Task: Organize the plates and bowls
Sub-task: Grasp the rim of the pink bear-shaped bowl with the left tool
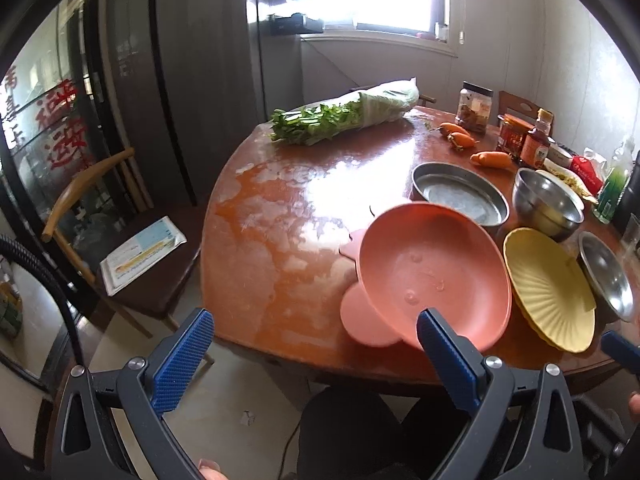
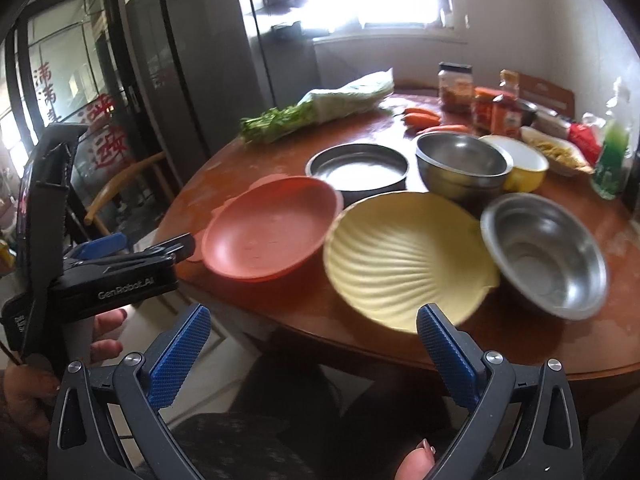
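Note:
A pink bowl (image 1: 432, 276) sits on a pink plate (image 1: 360, 320) near the table's front edge; it also shows in the right wrist view (image 2: 272, 232). A yellow ribbed shell-shaped plate (image 1: 548, 288) (image 2: 404, 256) lies to its right. A steel bowl (image 1: 606, 276) (image 2: 546, 254) is further right. A flat steel pan (image 1: 460, 198) (image 2: 358, 170) and a deeper steel bowl (image 1: 546, 202) (image 2: 460, 160) stand behind. My left gripper (image 1: 316, 356) is open, its right finger just before the pink bowl's rim. My right gripper (image 2: 314, 350) is open, in front of the yellow plate.
The round wooden table (image 1: 288, 216) holds bagged greens (image 1: 344, 118), carrots (image 1: 460, 136), jars and sauce bottles (image 1: 520, 136), a yellow pot (image 2: 520, 164) and a green bottle (image 2: 610, 160). A wooden chair (image 1: 132, 264) with papers stands left. A dark fridge (image 2: 200, 60) stands behind.

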A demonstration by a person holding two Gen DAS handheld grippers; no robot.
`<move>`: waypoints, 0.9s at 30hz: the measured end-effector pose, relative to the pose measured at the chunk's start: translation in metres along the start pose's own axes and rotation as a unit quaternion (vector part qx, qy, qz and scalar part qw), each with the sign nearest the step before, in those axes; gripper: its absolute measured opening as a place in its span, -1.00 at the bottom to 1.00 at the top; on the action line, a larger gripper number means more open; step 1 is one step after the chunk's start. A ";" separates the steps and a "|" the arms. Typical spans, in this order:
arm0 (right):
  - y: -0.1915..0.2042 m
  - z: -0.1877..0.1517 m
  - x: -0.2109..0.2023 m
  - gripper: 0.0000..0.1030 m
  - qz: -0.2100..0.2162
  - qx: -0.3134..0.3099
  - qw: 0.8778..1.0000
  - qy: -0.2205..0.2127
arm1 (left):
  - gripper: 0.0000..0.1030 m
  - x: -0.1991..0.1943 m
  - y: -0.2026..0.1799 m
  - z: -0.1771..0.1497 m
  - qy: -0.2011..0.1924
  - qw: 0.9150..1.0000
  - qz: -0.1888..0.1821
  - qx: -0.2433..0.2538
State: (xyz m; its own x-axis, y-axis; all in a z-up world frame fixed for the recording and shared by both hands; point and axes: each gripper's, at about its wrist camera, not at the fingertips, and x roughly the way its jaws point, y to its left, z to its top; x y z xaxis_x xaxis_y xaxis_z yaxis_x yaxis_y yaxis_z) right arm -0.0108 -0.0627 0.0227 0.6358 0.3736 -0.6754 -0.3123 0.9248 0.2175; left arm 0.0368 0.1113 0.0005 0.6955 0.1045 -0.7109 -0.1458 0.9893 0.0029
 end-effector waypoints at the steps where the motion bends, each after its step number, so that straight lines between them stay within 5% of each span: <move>1: 0.003 0.001 0.004 1.00 0.003 0.006 1.000 0.004 | 0.98 0.004 0.003 0.004 0.006 1.000 -0.015 -0.001; 12: 0.018 0.013 0.040 0.90 0.015 0.067 0.997 0.040 | 0.98 0.043 0.016 0.034 0.033 0.997 -0.050 0.041; 19: 0.022 0.015 0.055 0.44 0.006 0.083 0.995 0.053 | 0.94 0.064 0.004 0.043 0.054 0.992 -0.087 0.077; 24: 0.020 0.017 0.069 0.25 -0.003 0.109 0.992 0.061 | 0.53 0.077 -0.006 0.048 0.068 0.988 -0.096 0.104; 27: 0.022 0.019 0.075 0.08 -0.007 0.109 0.992 0.058 | 0.11 0.086 -0.011 0.049 0.080 0.984 -0.114 0.113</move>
State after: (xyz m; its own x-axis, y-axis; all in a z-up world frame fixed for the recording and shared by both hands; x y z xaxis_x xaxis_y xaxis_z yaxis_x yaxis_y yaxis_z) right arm 0.0434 -0.0133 -0.0101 0.5489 0.3622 -0.7533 -0.1364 0.9280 0.3468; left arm 0.1332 0.1143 -0.0264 0.5688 -0.1225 -0.8133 0.1746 0.9843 -0.0261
